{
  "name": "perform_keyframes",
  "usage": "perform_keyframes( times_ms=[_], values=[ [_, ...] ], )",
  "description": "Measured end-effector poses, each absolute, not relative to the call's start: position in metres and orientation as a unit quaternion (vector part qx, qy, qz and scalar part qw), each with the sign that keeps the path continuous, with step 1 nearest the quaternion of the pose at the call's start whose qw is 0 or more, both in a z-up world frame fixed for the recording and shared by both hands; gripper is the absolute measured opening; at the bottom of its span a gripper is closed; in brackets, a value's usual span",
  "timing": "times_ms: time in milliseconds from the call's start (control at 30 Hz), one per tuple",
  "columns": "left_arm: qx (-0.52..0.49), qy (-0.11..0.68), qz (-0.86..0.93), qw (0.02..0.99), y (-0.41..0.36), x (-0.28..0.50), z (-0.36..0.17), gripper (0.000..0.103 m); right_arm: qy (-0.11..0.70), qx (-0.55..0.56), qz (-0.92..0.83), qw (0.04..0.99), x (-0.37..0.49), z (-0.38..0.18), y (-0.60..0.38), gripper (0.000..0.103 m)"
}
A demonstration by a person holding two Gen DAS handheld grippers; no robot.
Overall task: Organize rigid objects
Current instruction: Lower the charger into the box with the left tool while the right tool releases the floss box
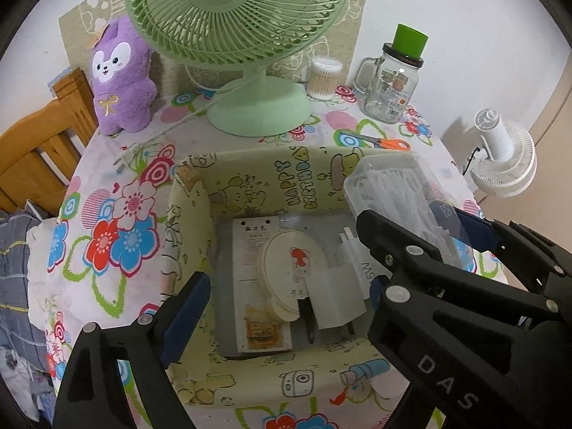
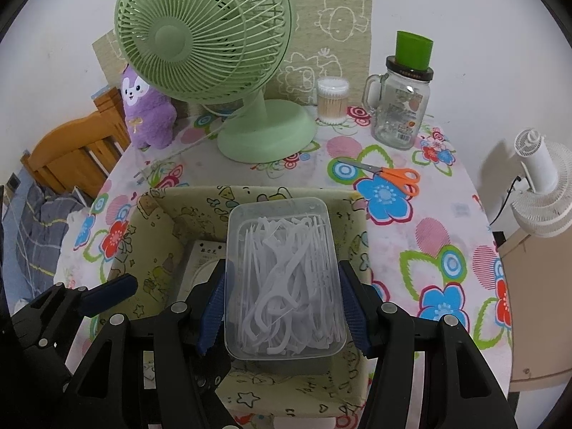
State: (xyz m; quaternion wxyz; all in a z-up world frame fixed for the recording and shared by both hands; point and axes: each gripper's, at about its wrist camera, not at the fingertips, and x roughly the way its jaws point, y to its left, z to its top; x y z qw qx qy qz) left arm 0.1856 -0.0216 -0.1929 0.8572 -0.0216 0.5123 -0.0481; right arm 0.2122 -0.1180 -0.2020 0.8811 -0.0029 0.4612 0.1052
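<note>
A yellow-green cartoon-print fabric bin (image 1: 186, 214) stands on the flowered tablecloth. On its floor lie a white printed card (image 1: 250, 250), a round cream case (image 1: 289, 268) and a white charger plug (image 1: 339, 286). My left gripper (image 1: 286, 282) hangs open over these, with nothing between its blue pads. My right gripper (image 2: 282, 268) is shut on a clear plastic box of white floss picks (image 2: 286, 279) and holds it over the bin's right side (image 2: 357, 221). In the left wrist view, that box (image 1: 386, 186) sits at the bin's far right corner.
Behind the bin stand a green desk fan (image 1: 257, 107), a purple plush (image 1: 121, 78), a cotton swab tub (image 1: 323, 78) and a glass jar with a green cap (image 1: 389, 85). Orange-handled scissors (image 2: 393, 175) lie to the right. A wooden chair (image 1: 35, 150) stands left, a white fan (image 2: 536, 193) right.
</note>
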Motion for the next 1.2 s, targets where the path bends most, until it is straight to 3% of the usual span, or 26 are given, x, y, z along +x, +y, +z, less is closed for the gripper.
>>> perform_keyframes(
  times_ms=[533, 567, 667, 1200],
  values=[
    [0.012, 0.528, -0.039, 0.848, -0.021, 0.19, -0.196, 0.095, 0.466, -0.004, 0.098, 0.879, 0.225, -0.216, -0.11, 0.064],
    [0.01, 0.528, -0.04, 0.848, -0.021, 0.189, -0.195, 0.096, 0.464, -0.004, 0.095, 0.881, 0.224, -0.214, -0.11, 0.065],
    [0.011, 0.525, -0.045, 0.85, -0.021, 0.188, -0.192, 0.096, 0.456, -0.002, 0.088, 0.885, 0.22, -0.21, -0.113, 0.083],
    [0.02, 0.504, -0.065, 0.861, -0.034, 0.159, -0.169, 0.097, 0.444, -0.003, 0.081, 0.893, 0.184, -0.183, -0.122, 0.091]
  ],
)
